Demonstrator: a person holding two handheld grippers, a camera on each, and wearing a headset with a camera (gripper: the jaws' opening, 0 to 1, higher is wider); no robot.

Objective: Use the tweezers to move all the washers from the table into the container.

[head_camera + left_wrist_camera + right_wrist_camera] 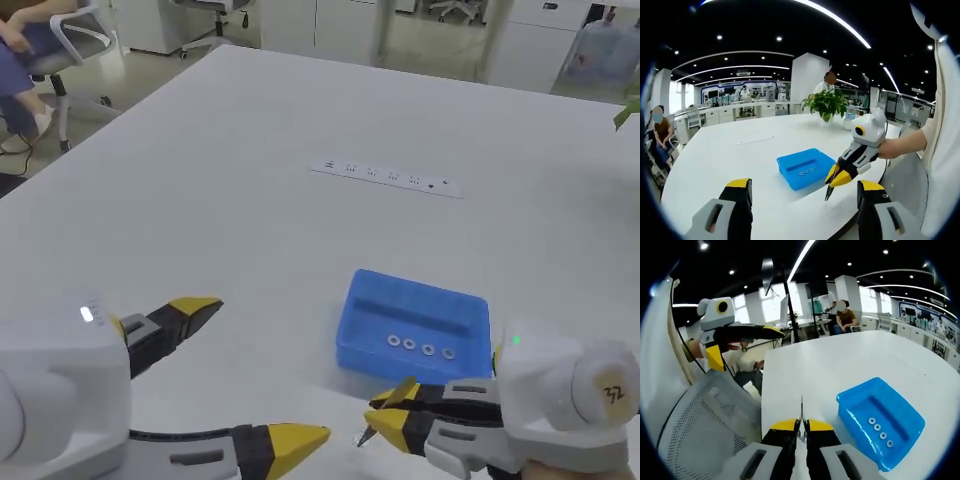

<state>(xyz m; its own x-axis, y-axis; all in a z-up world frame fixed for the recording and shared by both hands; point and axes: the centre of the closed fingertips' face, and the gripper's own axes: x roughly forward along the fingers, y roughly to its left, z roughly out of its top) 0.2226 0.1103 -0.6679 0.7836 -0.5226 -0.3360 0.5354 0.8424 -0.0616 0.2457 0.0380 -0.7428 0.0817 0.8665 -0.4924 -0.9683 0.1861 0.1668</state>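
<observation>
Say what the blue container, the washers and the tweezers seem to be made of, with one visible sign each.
Container: likely moulded plastic, uniform matte blue with rounded edges.
Washers: probably metal, pale silvery rings, too small to be sure.
Tweezers: seemingly steel, thin dark grey pointed blades.

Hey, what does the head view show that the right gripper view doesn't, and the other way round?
The head view adds a flat white power strip lying on the white table beyond the container, and what look like blue water jugs at the far right. The right gripper view adds a white mesh chair back beside the table edge and ceiling strip lights. Shared: the blue rectangular plastic container holding four small metal washers, the open left gripper, and the right gripper shut on thin metal tweezers.
</observation>
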